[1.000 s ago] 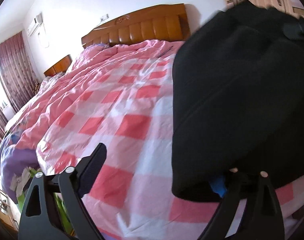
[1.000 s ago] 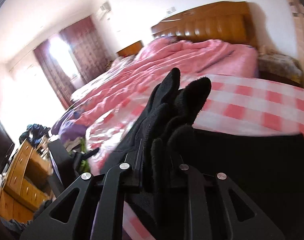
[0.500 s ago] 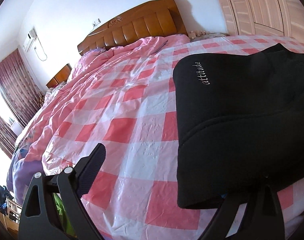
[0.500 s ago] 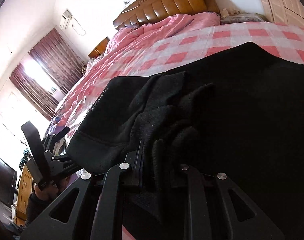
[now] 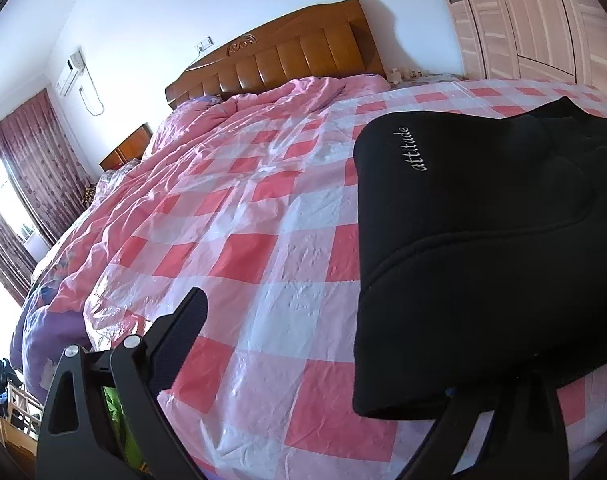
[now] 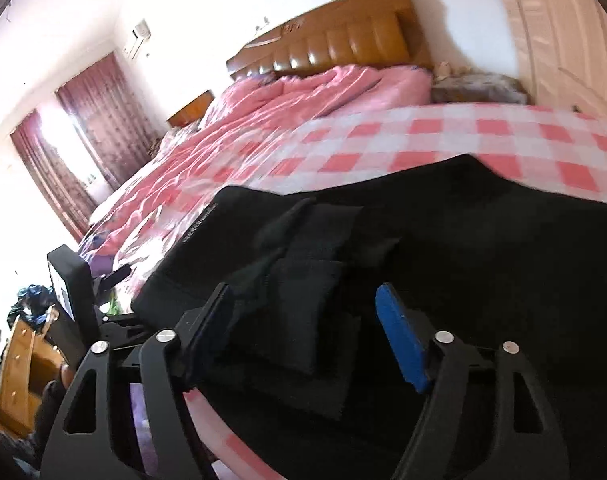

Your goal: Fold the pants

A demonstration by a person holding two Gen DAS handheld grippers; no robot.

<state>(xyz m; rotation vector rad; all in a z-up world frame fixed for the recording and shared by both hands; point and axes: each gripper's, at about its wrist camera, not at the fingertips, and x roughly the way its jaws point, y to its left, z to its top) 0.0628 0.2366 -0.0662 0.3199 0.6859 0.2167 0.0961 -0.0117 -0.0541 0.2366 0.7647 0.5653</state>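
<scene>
**A:** Where are the pants right now?

**B:** The black pants (image 5: 483, 248) lie folded on the pink-and-white checked cover (image 5: 263, 264) of the bed. In my left wrist view they fill the right half of the frame, with the word "attitude" stitched in pale thread near their upper left corner. In my right wrist view they spread across the lower middle and right.

**A:** What is your right gripper doing?

**B:** My right gripper (image 6: 303, 320) has its jaws opening. The two fingers stand apart at the bottom of the frame, the blue pad (image 6: 401, 340) of the right one plainly bare. A bunched fold of the black cloth lies between them, and I see a gap between that blue pad and the cloth. On the left finger's side the picture is too dark and blurred to say whether the cloth touches.

**A:** And the left one?

**B:** My left gripper (image 5: 343, 364) is spread wide. Its left finger (image 5: 179, 340) stands free over the checked cover at lower left. The right finger sits at lower right, at the near edge of the pants, partly under the cloth, so I cannot tell whether it touches. Nothing is pinched between the two.

**A:** Anything else around?

**B:** A wooden headboard (image 5: 295, 60) at the top centre, dark red curtains (image 5: 35, 168) at the left edge, and pale wardrobe doors (image 5: 523, 16) at upper right.
</scene>
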